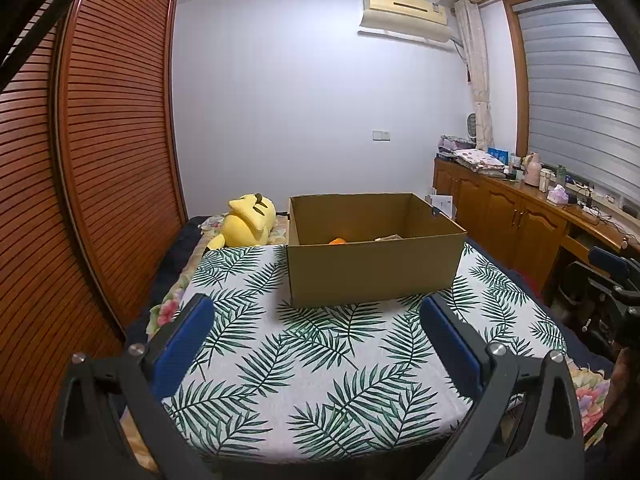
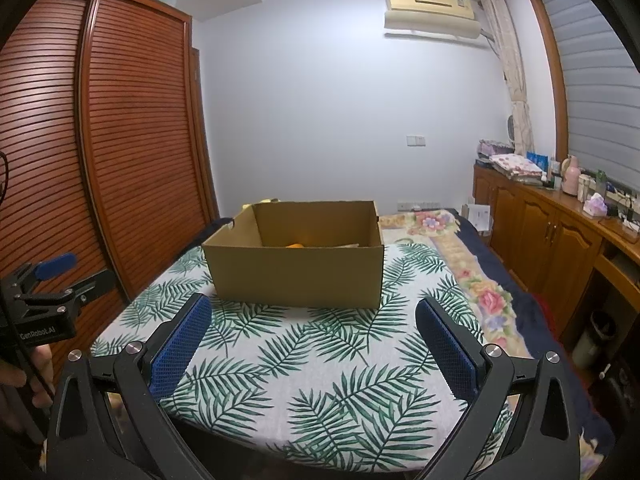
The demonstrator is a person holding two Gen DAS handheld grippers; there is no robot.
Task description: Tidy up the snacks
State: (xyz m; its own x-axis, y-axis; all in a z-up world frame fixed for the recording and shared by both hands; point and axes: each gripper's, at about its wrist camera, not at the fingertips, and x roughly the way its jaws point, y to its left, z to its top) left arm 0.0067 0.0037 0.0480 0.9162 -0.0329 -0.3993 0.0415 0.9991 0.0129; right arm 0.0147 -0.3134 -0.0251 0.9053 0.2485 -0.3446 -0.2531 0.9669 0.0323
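An open brown cardboard box (image 1: pixel 372 264) stands on the leaf-print cloth (image 1: pixel 320 360) at the far middle; it also shows in the right wrist view (image 2: pixel 296 272). Inside, an orange snack (image 1: pixel 338 241) and a pale packet (image 1: pixel 388 237) peek above the near wall; the orange one also shows in the right wrist view (image 2: pixel 296 245). My left gripper (image 1: pixel 316 320) is open and empty, short of the box. My right gripper (image 2: pixel 312 320) is open and empty, short of the box. The left gripper also appears at the left edge of the right wrist view (image 2: pixel 60 276).
A yellow plush toy (image 1: pixel 248 220) lies left of the box. A slatted wooden wardrobe (image 1: pixel 100 140) runs along the left. A wooden cabinet (image 1: pixel 520 216) with clutter stands at the right. A floral quilt (image 2: pixel 472 272) covers the bed to the right of the cloth.
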